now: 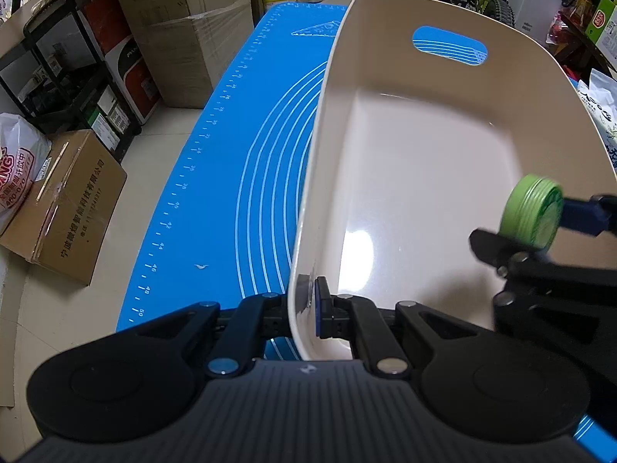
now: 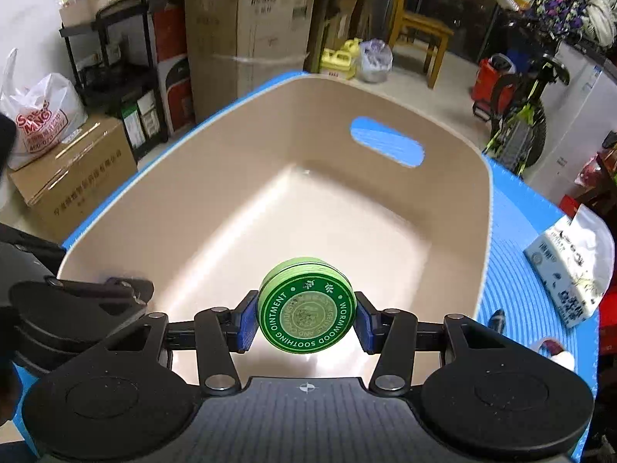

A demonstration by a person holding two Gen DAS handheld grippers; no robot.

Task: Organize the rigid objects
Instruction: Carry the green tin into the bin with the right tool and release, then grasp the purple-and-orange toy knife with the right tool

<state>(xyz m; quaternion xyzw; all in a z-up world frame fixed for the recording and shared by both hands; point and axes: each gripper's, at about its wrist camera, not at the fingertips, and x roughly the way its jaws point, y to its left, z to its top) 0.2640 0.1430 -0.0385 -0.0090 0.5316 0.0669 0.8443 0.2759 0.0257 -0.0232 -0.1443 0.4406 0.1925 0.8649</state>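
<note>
Right wrist view: the green ointment tin [image 2: 306, 306] sits on edge between the blue pads [image 2: 247, 322], its printed lid facing the camera.
Tin's place: held in the air above the near end of the beige bin [image 2: 455, 254], not touching its floor.
Right gripper [image 2: 306, 320]: jaws clenched on the tin's two sides.
Left gripper [image 1: 304, 308]: jaws clamped tight on the bin's near rim, one finger inside the wall and one outside.
Left wrist view: the tin [image 1: 530, 212] shows at the right edge, over the bin [image 1: 424, 177], carried by the right gripper [image 1: 540, 227].
Bin: bare inside, an oval handle slot [image 2: 387, 147] in its far wall.
Surface: a blue mat [image 1: 231, 177] with white curved lines and a ruler scale lies under the bin.
Beside the bin: a white tissue pack [image 2: 567, 277] on the mat to the right.
Around: cardboard boxes [image 2: 73, 181], a black rack [image 2: 112, 65] and a green bicycle [image 2: 528, 115] on the floor beyond.
</note>
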